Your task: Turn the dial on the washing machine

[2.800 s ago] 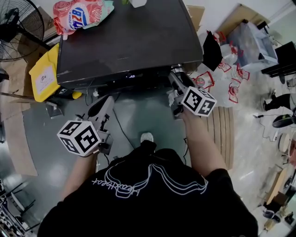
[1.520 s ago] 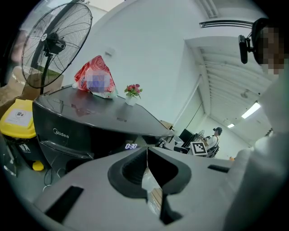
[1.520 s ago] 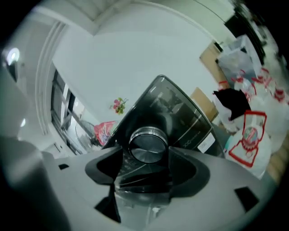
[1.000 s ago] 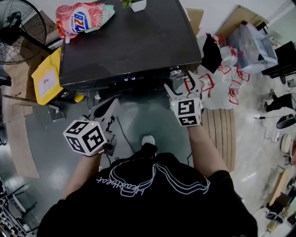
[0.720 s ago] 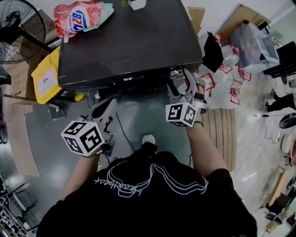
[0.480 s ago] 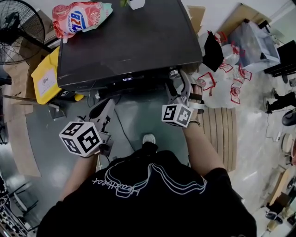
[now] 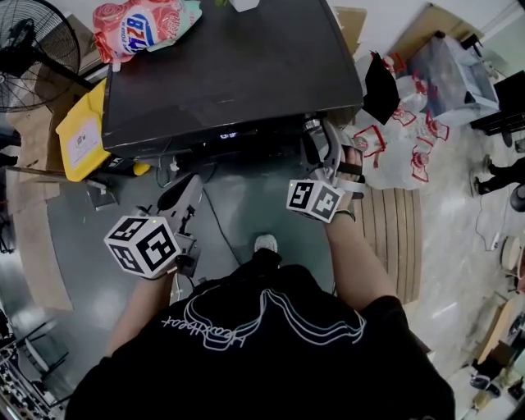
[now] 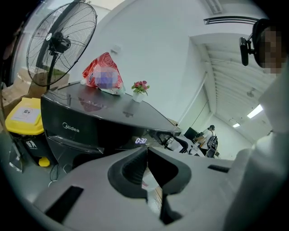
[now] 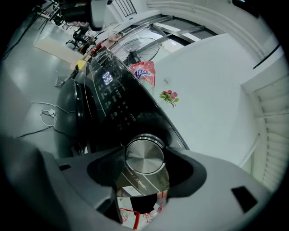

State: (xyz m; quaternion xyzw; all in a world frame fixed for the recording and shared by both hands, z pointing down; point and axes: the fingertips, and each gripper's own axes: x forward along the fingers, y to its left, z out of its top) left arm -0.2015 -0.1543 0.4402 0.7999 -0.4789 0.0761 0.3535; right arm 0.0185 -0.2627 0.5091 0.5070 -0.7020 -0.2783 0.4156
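The black washing machine [image 7: 230, 74] stands in front of me, its lit display [image 9: 107, 77] on the front panel. Its round silver dial [image 9: 144, 157] sits at the panel's right end and shows small in the head view [image 7: 312, 126]. My right gripper [image 9: 145, 169] reaches up to the panel, rolled to one side, and its jaws are closing on the dial, with a pad against the rim on each side. My left gripper [image 7: 185, 185] hangs lower left, away from the machine, shut with nothing in it [image 8: 146, 155].
A detergent bag [image 7: 143, 25] and a small flower pot [image 8: 139, 88] sit on the machine's lid. A yellow bin [image 7: 79, 135] and a standing fan [image 7: 29, 49] are to the left. Red-printed plastic bags [image 7: 402, 143] lie to the right, and cables [image 7: 217, 225] trail on the floor.
The right gripper, which stood back from the panel with wide jaws a second ago, has moved forward onto the dial and narrowed its jaws. The left gripper has hardly moved.
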